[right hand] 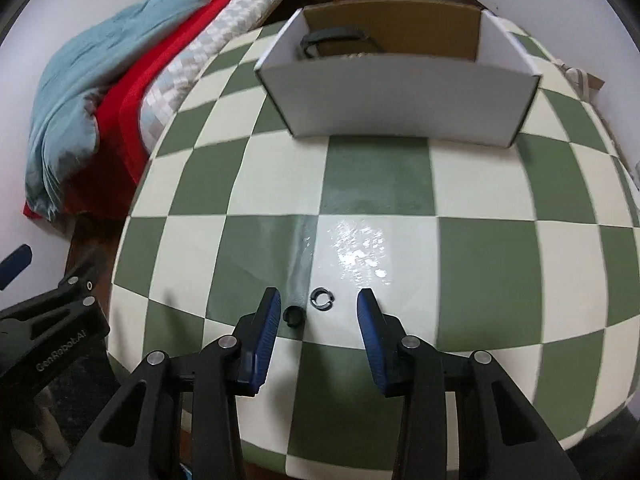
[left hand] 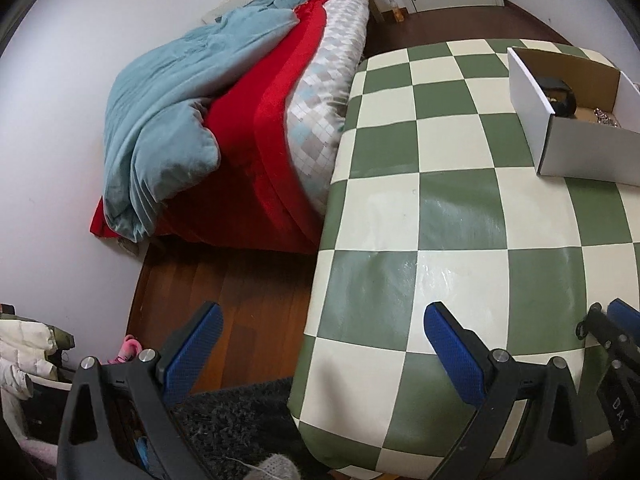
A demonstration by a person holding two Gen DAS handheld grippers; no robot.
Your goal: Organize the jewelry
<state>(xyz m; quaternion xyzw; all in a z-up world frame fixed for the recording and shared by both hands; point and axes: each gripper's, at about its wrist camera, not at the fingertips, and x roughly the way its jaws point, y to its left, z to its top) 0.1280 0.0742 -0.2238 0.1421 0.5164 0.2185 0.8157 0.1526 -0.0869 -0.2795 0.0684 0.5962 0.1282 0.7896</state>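
A table [right hand: 380, 184] covered in a glossy green and cream checked cloth stands beside a bed [left hand: 224, 120] heaped with a blue blanket and a red cover. At the far side of the table sits an open white cardboard box [right hand: 400, 100]; a dark band-like piece [right hand: 336, 38] lies inside it, and the left wrist view also shows something small and sparkly on the box floor.

Two small pieces of jewelry lie loose on the cloth near the front edge: a thin dark open ring [right hand: 321, 300] and, just to its left, a small dark rounded piece [right hand: 293, 316]. The right tongs [right hand: 319, 322] hover directly over them, parted wide and holding nothing, with both pieces lying between the two blue fingers. The left tongs [left hand: 324, 344] also gape wide and empty, poised over the table's near left corner, well away from the jewelry.

The step in hand looks like picking up a loose piece for the box. The next move would call for lowering the right tongs squarely over one piece and closing gently, since the ring is thin, lies flat and could slide on the shiny cloth
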